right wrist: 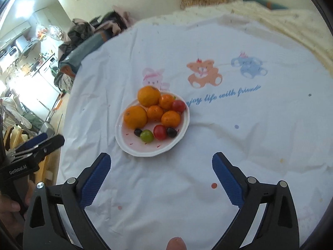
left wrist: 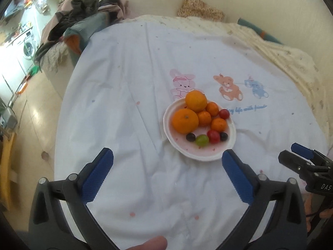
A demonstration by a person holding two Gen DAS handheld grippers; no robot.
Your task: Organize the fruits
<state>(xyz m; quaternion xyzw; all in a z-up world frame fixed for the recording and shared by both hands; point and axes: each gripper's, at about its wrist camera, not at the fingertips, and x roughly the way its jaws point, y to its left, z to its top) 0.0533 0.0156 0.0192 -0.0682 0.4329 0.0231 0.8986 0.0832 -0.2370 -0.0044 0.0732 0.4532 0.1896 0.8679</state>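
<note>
Bed, covered with a white sheet printed with a pink rabbit, an orange bear, a blue bear and a line of blue script. Directly on the sheet: one white plate of fruit, ahead of the jaws in both views, just beyond the tips. Cream blanket along the far right edge. Pile of clothes at the far left corner, well apart from the jaws.
</note>
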